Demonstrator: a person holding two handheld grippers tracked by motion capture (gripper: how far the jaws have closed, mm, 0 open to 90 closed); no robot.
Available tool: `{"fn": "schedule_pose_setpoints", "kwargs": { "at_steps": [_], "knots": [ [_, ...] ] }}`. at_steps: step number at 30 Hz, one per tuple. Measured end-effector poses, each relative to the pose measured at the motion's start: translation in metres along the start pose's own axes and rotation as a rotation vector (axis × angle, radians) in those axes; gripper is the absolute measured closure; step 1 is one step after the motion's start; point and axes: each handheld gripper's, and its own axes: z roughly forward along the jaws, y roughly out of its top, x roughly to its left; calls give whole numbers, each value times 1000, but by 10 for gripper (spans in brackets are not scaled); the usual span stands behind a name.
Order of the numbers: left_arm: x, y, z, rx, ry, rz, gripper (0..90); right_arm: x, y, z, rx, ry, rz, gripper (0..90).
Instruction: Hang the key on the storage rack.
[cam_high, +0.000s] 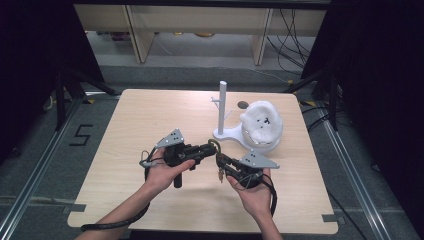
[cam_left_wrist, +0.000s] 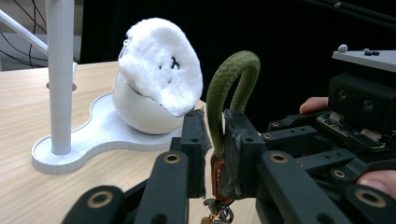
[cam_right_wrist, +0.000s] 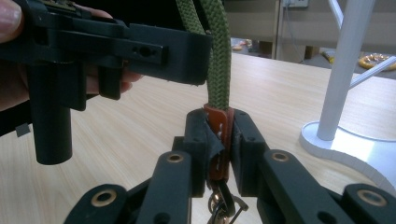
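Observation:
A key strap, an olive-green rope loop (cam_left_wrist: 232, 70) with a brown leather tab (cam_right_wrist: 217, 140) and a metal clip (cam_right_wrist: 223, 205), hangs between both grippers above the table's middle. My left gripper (cam_left_wrist: 215, 122) is shut on the rope just above the tab. My right gripper (cam_right_wrist: 219, 127) is shut on the leather tab, with the rope (cam_right_wrist: 218, 56) rising out of its jaws. In the high view the left gripper (cam_high: 211, 148) and right gripper (cam_high: 220, 160) meet tip to tip, and the clip (cam_high: 220, 175) dangles below them.
A white stand with an upright pole (cam_high: 222, 107) and side pegs sits on a flat base (cam_high: 227, 133) behind the grippers. A fluffy white ball in a white cup (cam_high: 261, 125) rests on the base's right end. The wooden table (cam_high: 145, 120) has bare room at the left.

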Motion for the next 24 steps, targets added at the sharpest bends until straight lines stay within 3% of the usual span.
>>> {"fn": "schedule_pose_setpoints", "kwargs": {
  "at_steps": [1, 4, 6, 11, 13, 16, 17, 18, 24],
  "knots": [
    [0, 0, 0, 1, -2, 4, 795, 2, -1, 0, 8, 4, 23, 792],
    [-1, 0, -1, -7, -3, -6, 813, 1, -2, 3, -4, 13, -18, 793],
    [-1, 0, -1, -10, -11, -12, 829, 2, -2, 3, -1, 12, 4, 793],
    [-3, 2, -2, -9, -8, -2, 839, 3, -1, 3, -4, 13, 2, 793],
    [-4, 4, -2, -7, -9, 3, 840, 2, 0, 3, -9, 8, -20, 793],
    [-5, 6, -2, -1, -3, 11, 841, 4, 0, 3, -9, 17, 10, 790],
    [-5, 6, -2, 0, 1, 20, 842, 3, 1, 3, -14, 15, -12, 786],
    [-6, 7, -2, 3, 12, 36, 842, 4, 1, 2, -1, 14, 14, 764],
    [0, 15, -4, 7, 75, 82, 842, 3, -1, 1, 17, -16, -8, 660]
  ]
}}
